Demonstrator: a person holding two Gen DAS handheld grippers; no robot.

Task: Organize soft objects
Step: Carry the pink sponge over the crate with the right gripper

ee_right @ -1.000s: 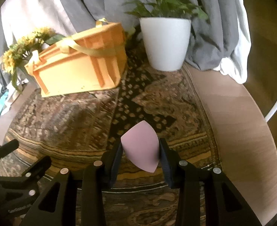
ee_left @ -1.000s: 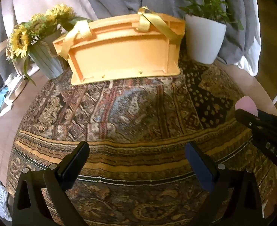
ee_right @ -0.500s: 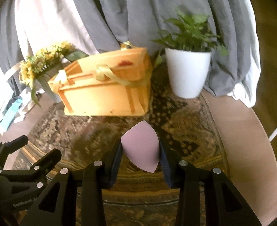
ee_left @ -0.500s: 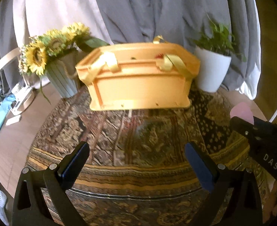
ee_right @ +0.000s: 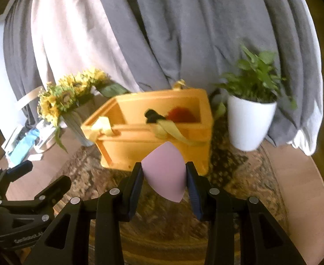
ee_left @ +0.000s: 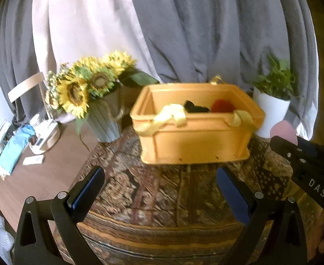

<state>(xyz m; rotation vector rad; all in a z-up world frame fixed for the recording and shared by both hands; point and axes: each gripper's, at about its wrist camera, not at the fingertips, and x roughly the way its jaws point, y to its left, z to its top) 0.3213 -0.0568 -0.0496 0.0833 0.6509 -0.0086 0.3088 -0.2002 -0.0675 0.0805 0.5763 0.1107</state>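
With a red soft thing (ee_left: 223, 106) and a black one (ee_left: 193, 107) already lying in the orange crate (ee_left: 195, 145) on the table (ee_right: 294, 190), I hold my right tool (ee_right: 164, 177) clamped on a pink sponge (ee_right: 164, 174) short of the crate, while my left tool (ee_left: 159, 190) gapes wide and empty.

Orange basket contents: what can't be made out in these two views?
- Orange basket interior, both views: the near wall hides the floor; only the tops of a black item and a red item show, both blurred.
- Pink sponge, left wrist view: mostly hidden behind the right hand-held gripper.
- Clutter at the left edge, left wrist view: too small to identify.
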